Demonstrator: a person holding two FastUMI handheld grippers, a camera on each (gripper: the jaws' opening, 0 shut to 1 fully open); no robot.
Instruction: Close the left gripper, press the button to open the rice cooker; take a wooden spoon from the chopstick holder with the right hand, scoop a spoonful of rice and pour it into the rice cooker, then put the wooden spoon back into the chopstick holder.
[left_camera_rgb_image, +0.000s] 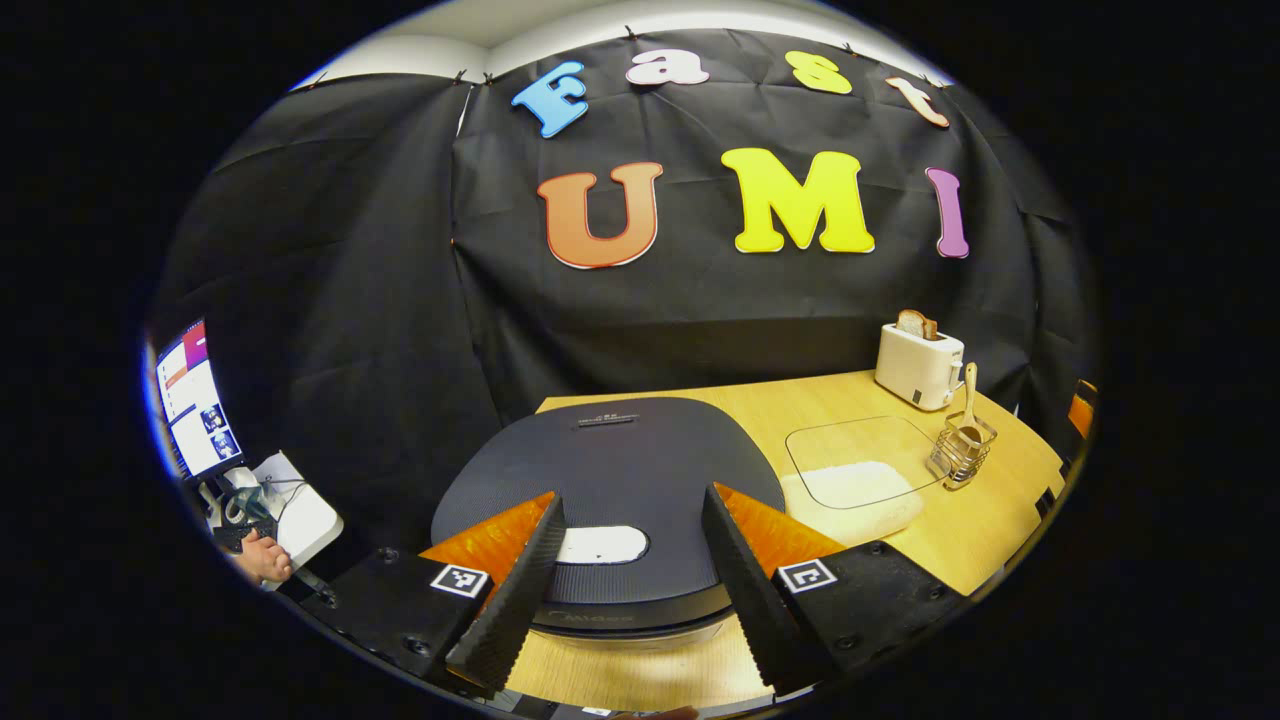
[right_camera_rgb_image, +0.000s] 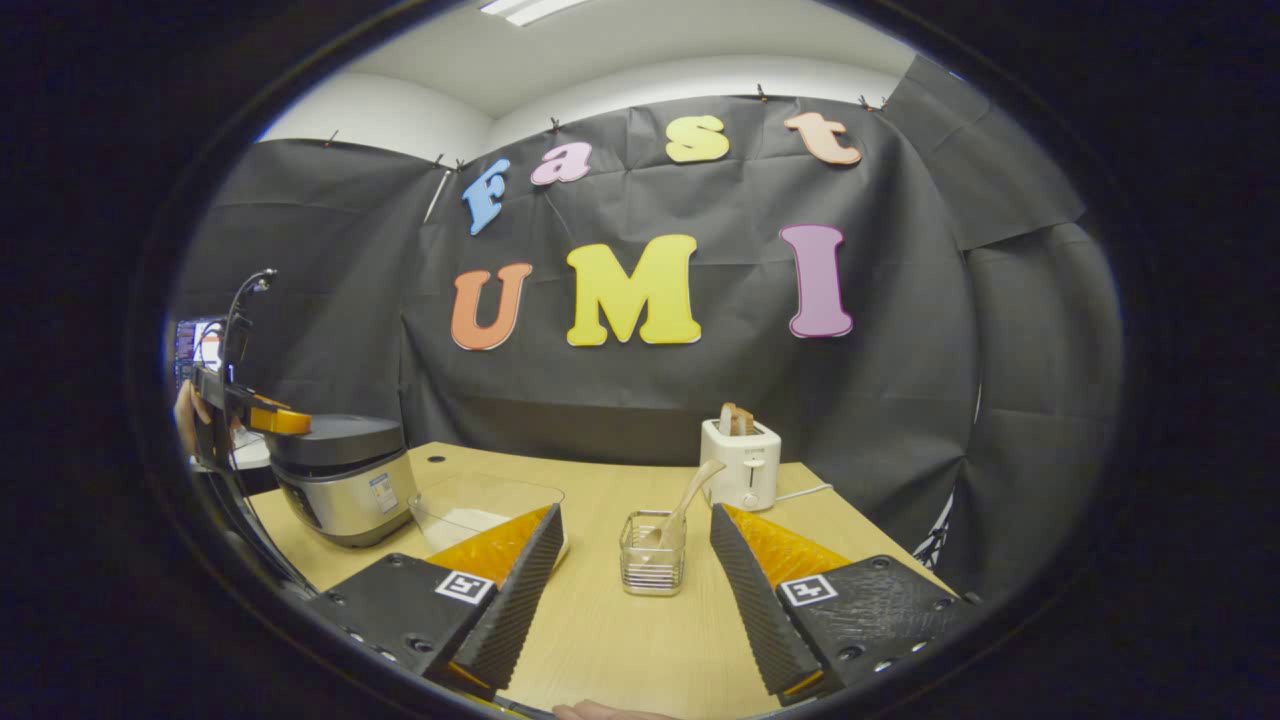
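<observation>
The rice cooker (left_camera_rgb_image: 610, 470) has a dark lid that lies shut, with a white button (left_camera_rgb_image: 602, 545) at its front edge. My left gripper (left_camera_rgb_image: 633, 500) hovers open just above that lid, the button lying between its fingers. In the right gripper view the same cooker (right_camera_rgb_image: 345, 480) stands at the far left with the left gripper (right_camera_rgb_image: 270, 416) over it. My right gripper (right_camera_rgb_image: 635, 515) is open and holds nothing, facing the wire chopstick holder (right_camera_rgb_image: 652, 565), where the wooden spoon (right_camera_rgb_image: 690, 495) leans. A clear container (left_camera_rgb_image: 850, 460) holds white rice (left_camera_rgb_image: 860, 490).
A white toaster (right_camera_rgb_image: 748, 465) with bread in it stands at the back of the wooden table (right_camera_rgb_image: 620, 640), behind the holder. The clear container (right_camera_rgb_image: 480, 505) sits between cooker and holder. A monitor (left_camera_rgb_image: 195, 400) glows off the table's left side.
</observation>
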